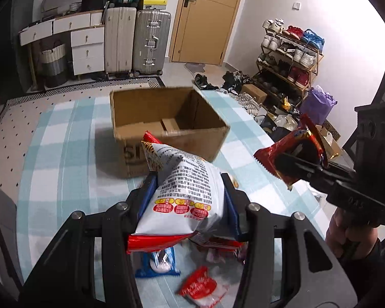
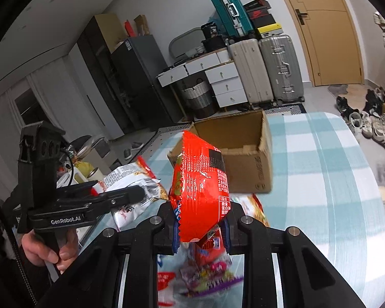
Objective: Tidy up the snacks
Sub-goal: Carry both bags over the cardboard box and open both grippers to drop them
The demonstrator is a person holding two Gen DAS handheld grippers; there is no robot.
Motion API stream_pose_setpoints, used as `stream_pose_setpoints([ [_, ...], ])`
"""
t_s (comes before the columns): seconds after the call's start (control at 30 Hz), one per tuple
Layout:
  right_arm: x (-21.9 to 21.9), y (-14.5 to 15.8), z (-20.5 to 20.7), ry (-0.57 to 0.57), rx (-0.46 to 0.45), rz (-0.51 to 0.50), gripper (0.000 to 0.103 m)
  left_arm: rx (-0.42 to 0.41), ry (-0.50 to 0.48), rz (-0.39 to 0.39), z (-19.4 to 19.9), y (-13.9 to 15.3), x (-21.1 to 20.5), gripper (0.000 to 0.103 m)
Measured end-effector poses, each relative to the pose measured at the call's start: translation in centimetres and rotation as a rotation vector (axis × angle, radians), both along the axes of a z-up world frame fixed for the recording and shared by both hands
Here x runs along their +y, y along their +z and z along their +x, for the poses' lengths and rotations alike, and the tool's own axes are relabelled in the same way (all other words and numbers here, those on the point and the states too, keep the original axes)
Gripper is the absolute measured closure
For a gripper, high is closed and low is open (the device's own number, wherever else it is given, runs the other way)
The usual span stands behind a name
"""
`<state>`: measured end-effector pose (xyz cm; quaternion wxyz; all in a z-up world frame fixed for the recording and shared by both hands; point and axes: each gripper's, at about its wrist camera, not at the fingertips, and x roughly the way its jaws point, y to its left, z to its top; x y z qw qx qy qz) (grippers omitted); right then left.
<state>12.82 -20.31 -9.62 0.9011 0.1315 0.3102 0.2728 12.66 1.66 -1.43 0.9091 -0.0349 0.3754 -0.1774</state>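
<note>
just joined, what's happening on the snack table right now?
A person is sorting snacks with two handheld grippers. The left gripper is shut on a white and red snack bag; the right gripper is shut on a red packet. Both are held above the checked table, short of the open cardboard box, which looks empty. More packets lie loose below.

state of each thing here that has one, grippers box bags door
left gripper: shut on white and red snack bag, lifted off the table
right gripper: shut on shiny red snack packet, lifted
brown cardboard box: open, upright, looks empty
loose snack packets on checked tablecloth: lying flat, not yet boxed
tan wooden door: closed
</note>
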Motion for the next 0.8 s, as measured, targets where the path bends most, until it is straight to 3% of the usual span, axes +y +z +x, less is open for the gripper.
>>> stream_pose_setpoints([
  [0.3,1.4,2.8,5.3,0.041,-0.004,-0.027,0.079,-0.002,-0.001,0.017,6.2,3.2,-0.2,0.058],
  [0.8,4.2,2.9,15.1,0.073,0.057,-0.066,0.079,0.036,0.013,0.065,17.0,2.5,-0.7,0.058],
])
